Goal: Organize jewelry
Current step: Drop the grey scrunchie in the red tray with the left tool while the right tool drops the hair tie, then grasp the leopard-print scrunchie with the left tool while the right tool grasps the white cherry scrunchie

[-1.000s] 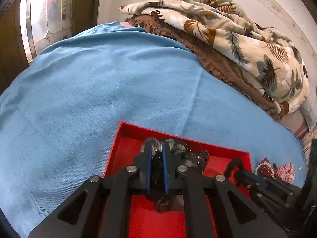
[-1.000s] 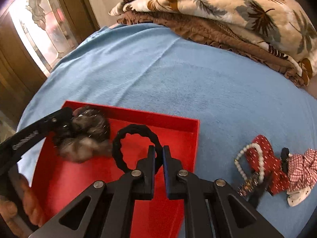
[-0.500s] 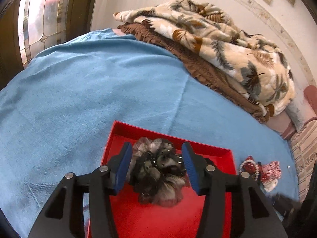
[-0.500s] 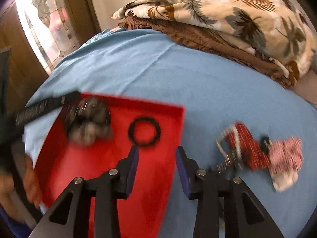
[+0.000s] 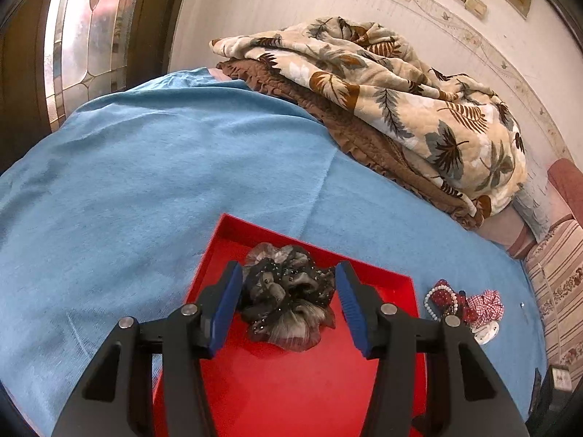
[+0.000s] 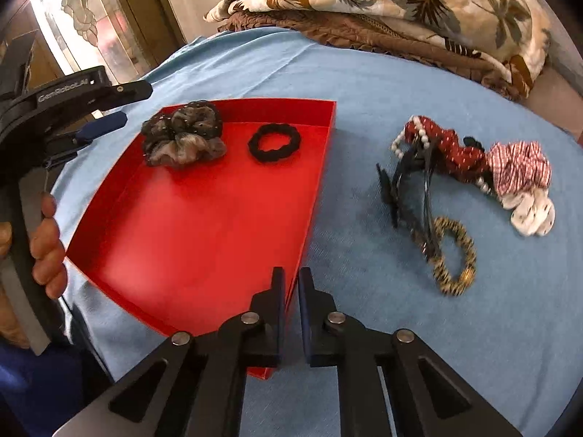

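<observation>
A red tray point(image 6: 204, 225) lies on the blue bedspread and holds a grey-black scrunchie point(image 6: 182, 138) and a black hair tie point(image 6: 274, 142). My left gripper point(image 5: 288, 302) is open, its blue pads either side of the scrunchie point(image 5: 288, 302), which rests in the tray point(image 5: 291, 393). My right gripper point(image 6: 290, 284) is shut and empty above the tray's near right edge. To its right lie a red dotted scrunchie with pearls point(image 6: 448, 149), a red checked scrunchie point(image 6: 517, 167), black clips point(image 6: 404, 189) and a leopard-print hair tie point(image 6: 455, 258).
A folded leaf-print blanket point(image 5: 400, 98) over a brown quilt lies along the back of the bed. A stained-glass door point(image 5: 80, 36) stands at the far left. A striped cushion point(image 5: 557, 291) is at the right. The loose pile also shows in the left wrist view point(image 5: 462, 302).
My left gripper opened and let go of the grey-black scrunchie in the tray, then drew back. My right gripper released the black hair tie, pulled back toward me and shut again.
</observation>
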Tool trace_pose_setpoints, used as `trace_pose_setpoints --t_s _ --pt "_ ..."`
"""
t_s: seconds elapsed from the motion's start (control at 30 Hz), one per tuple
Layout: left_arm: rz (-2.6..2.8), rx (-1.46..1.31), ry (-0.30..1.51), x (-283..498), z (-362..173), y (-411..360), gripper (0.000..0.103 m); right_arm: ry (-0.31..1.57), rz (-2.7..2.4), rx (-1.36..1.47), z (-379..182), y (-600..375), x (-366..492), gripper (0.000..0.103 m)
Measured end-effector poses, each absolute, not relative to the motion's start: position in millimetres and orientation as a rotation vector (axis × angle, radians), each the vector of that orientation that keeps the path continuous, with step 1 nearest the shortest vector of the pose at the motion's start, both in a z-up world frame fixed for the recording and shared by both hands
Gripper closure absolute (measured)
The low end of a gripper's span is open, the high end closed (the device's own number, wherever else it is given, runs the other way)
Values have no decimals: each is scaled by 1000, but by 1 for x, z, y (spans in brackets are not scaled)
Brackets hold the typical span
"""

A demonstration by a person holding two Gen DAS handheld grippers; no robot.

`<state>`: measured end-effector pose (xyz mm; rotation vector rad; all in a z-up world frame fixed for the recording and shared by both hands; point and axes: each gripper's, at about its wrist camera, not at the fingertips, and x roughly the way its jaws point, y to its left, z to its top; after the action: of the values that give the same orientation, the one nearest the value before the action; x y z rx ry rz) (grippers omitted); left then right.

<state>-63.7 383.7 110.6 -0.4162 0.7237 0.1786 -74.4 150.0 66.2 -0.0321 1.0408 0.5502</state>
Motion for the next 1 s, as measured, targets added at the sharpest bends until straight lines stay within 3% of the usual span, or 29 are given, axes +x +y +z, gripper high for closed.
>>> trace_pose_setpoints --t_s 0.23,0.33,0.37,0.73,1.0 --pt "170 -385 725 -66 114 369 51 1041 616 14 69 144 -93 85" --pt "147 -327 729 -67 116 348 51 1003 607 39 75 118 -94 60" --pt "141 -307 730 -66 116 342 51 991 593 48 77 108 -94 56" --pt "-26 -114 786 -68 119 238 51 963 330 179 62 -46 -57 55" --pt "-92 -114 882 -55 112 187 51 903 343 211 56 -90 -15 51"
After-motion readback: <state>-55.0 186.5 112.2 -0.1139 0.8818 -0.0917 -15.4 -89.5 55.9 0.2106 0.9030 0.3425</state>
